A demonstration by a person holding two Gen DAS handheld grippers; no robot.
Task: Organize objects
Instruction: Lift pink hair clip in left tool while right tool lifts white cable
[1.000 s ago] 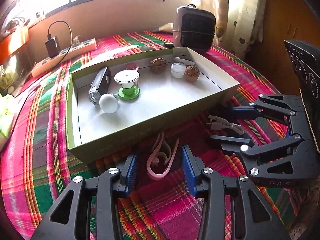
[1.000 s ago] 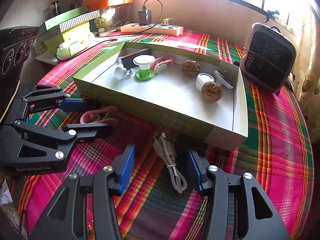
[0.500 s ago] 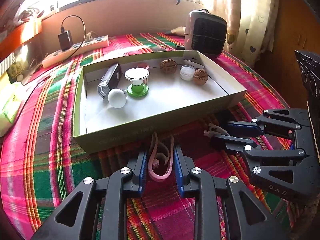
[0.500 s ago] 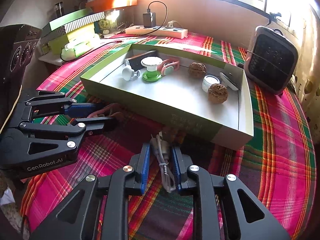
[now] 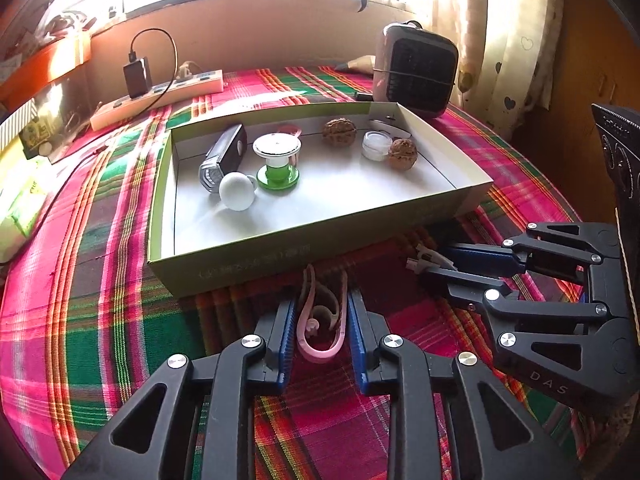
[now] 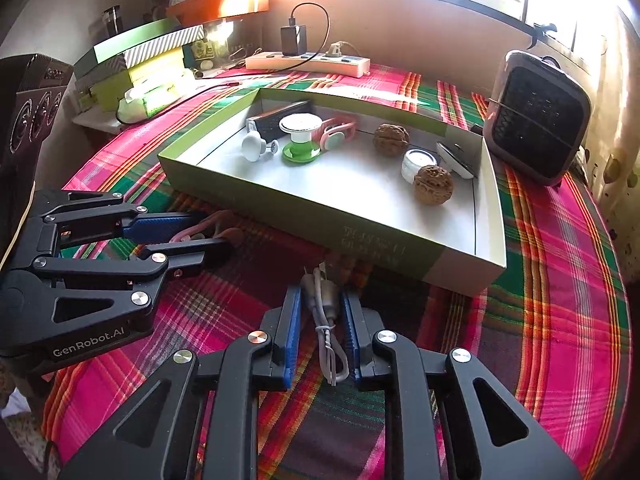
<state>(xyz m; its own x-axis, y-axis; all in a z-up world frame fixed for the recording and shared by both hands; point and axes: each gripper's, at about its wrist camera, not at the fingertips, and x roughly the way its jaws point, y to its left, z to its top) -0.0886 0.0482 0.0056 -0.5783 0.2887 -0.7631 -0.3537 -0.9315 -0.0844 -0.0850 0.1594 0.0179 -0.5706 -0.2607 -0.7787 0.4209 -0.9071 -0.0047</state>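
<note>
My left gripper (image 5: pixel 321 322) is shut on a pink ear-hook strap (image 5: pixel 320 334) lying on the plaid cloth just in front of the green box (image 5: pixel 240 268). My right gripper (image 6: pixel 320 320) is shut on a coiled white cable (image 6: pixel 326 320), also on the cloth by the box's near wall (image 6: pixel 372 244). In the left wrist view the right gripper (image 5: pixel 436 266) sits to the right with the cable's plugs (image 5: pixel 424 258) sticking out. In the right wrist view the left gripper (image 6: pixel 200 232) sits to the left with the pink strap (image 6: pixel 204 230) between its fingers.
The box holds a black bike light (image 5: pixel 224 156), a white knob (image 5: pixel 237 196), a green-and-white spool (image 5: pixel 277 160), two walnuts (image 5: pixel 339 132), a small jar (image 5: pixel 376 145) and a pink earpiece (image 6: pixel 336 132). A small heater (image 5: pixel 416 68) and a power strip (image 5: pixel 160 96) stand behind it. Stacked boxes (image 6: pixel 140 64) are at far left.
Both grippers went from wide open to closed, the left on the pink strap, the right on the white cable. Both have drawn back slightly from the box.
</note>
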